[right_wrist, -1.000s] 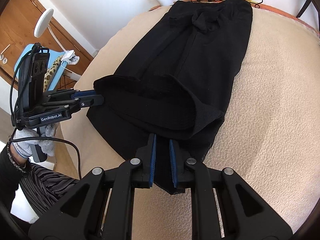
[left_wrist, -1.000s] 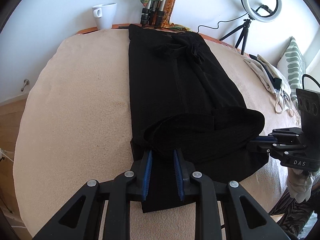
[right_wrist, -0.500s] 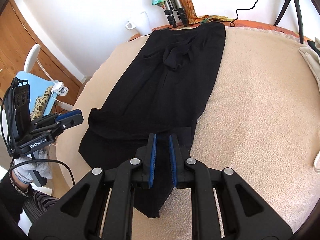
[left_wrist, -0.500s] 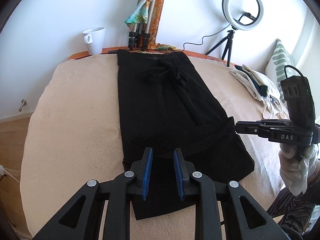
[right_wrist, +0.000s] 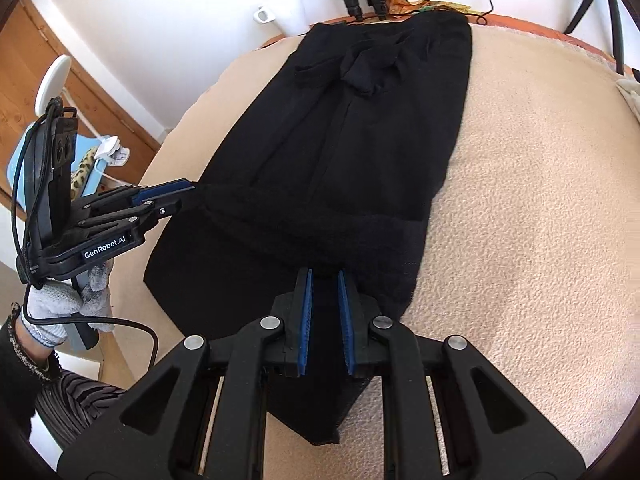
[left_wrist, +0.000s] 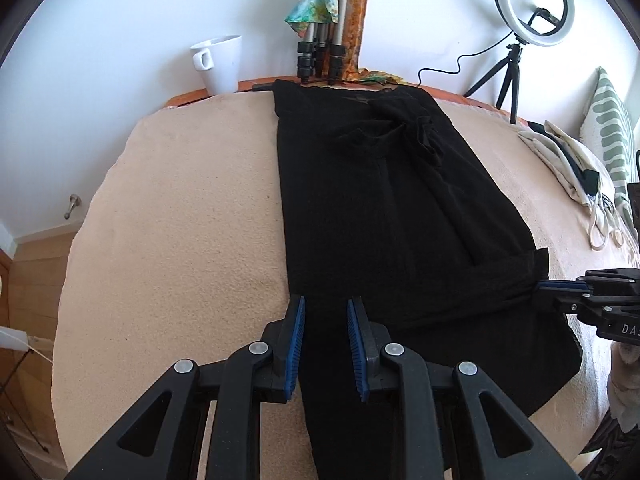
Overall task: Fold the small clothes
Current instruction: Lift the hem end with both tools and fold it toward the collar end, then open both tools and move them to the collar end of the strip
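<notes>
Left gripper (left_wrist: 323,342) parted, right gripper (right_wrist: 324,318) parted, both low

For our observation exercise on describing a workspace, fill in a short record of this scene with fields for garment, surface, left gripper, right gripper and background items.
garment: black garment laid lengthwise, near hem folded into a band
surface: beige blanket over a table
left gripper: left gripper at the band's left end, fabric between its blue pads
right gripper: right gripper at the band's right end, fabric between its pads
background items: white mug, ring light, striped cushion
</notes>
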Action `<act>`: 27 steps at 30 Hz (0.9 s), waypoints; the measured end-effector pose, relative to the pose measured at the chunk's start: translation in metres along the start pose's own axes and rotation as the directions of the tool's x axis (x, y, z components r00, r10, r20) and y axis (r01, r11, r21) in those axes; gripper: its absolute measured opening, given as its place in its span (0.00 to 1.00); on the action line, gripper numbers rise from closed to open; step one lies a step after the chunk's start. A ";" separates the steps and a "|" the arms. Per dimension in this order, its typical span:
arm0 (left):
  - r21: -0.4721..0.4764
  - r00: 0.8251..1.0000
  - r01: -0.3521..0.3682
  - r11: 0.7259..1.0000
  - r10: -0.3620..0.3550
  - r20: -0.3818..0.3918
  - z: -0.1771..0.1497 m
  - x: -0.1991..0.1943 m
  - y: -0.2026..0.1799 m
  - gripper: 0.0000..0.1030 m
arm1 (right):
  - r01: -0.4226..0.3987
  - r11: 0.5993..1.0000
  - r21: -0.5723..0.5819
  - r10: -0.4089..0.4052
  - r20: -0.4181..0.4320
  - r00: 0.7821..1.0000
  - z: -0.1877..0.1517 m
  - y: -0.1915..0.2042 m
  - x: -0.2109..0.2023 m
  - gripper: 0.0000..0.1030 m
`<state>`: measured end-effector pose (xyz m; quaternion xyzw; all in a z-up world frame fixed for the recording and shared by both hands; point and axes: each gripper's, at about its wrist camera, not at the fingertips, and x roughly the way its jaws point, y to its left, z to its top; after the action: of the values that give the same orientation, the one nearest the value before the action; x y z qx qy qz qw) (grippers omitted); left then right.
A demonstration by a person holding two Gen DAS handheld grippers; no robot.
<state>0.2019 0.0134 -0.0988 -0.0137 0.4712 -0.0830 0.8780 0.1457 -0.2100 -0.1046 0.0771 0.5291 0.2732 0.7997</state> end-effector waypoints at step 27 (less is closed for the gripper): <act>-0.100 0.992 0.112 0.989 -0.106 0.065 0.080 0.014 0.030 0.40 | -0.028 0.973 0.231 -0.001 0.126 0.992 0.061 -0.063 -0.034 0.34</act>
<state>0.2799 0.0366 -0.0688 -0.0873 0.4470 -0.1062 0.8839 0.2124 -0.2703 -0.0774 0.1906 0.5058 0.2095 0.8149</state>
